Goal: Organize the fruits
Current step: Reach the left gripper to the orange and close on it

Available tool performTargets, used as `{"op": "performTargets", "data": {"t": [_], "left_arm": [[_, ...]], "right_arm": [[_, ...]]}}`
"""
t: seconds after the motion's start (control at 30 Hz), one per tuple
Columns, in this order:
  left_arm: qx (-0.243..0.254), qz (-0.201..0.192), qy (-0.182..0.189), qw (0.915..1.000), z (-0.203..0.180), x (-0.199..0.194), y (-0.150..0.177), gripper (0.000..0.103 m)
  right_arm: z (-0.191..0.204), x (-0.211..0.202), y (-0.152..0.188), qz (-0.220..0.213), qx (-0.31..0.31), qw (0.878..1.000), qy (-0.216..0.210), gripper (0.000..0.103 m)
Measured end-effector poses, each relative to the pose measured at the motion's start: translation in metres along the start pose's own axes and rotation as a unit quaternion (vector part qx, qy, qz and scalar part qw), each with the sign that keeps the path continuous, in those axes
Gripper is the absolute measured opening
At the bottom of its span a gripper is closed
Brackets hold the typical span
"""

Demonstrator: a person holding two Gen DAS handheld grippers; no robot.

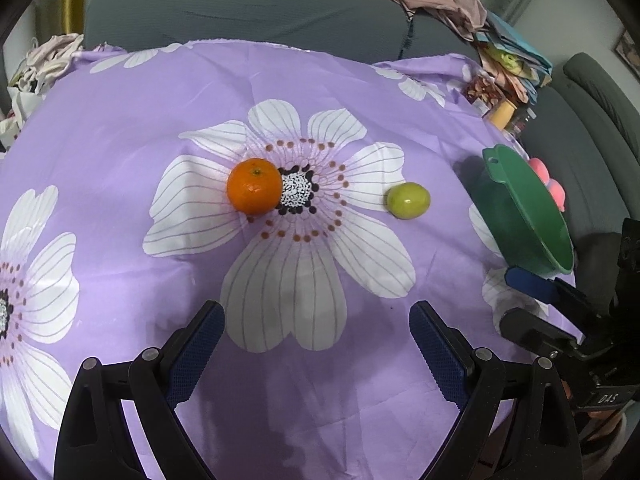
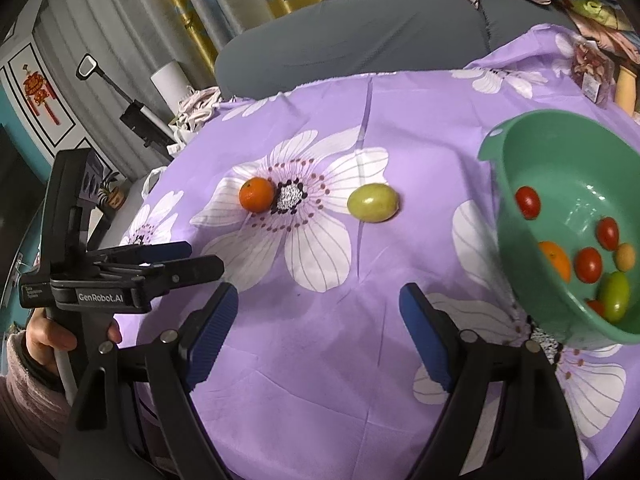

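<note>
Round orange tangerine [image 1: 254, 186] and oval green fruit [image 2: 373, 202] lay left of green plastic bowl [image 2: 560, 184] — green fruit nearer. Right gripper [image 2: 318, 332] and left gripper [image 1: 316, 354] both gaped empty, fruit ahead; right nearer green fruit.

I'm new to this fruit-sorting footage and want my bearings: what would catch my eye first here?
The purple cloth with big white flowers fills both views. On it lie an orange beside a flower's dark centre and a green fruit to its right, apart from each other. At the right edge stands a green bowl already holding small red, orange and green fruits, while the left gripper and right gripper hover open and empty.
</note>
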State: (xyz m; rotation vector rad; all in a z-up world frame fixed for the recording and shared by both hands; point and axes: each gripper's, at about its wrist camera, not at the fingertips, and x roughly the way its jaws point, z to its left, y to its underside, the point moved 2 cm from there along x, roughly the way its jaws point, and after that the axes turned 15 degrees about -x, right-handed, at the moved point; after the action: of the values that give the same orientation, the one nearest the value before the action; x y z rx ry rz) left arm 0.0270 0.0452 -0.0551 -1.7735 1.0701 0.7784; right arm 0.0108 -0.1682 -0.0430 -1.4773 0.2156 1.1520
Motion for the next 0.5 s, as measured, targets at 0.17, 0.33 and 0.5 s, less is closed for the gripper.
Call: {"op": "performTargets", "data": {"t": [0.17,0.33,0.5], "left_arm": [[0.003,-0.004,-0.001,1.0000,0.003,0.001,-0.004,0.093],[0.007,-0.012,-0.008,0.9999,0.007,0.000,-0.016,0.093],[0.016,-0.016,-0.014,0.9996,0.009,0.001,-0.024,0.093]], "right_arm": [[0.001,0.012,-0.002,0.009,-0.001,1.000,-0.008,0.083],[0.006,0.024,-0.009,0.015,-0.009,1.000,-0.015,0.083],[0.013,0.039,-0.017,0.022,-0.017,0.999,-0.024,0.083]]}}
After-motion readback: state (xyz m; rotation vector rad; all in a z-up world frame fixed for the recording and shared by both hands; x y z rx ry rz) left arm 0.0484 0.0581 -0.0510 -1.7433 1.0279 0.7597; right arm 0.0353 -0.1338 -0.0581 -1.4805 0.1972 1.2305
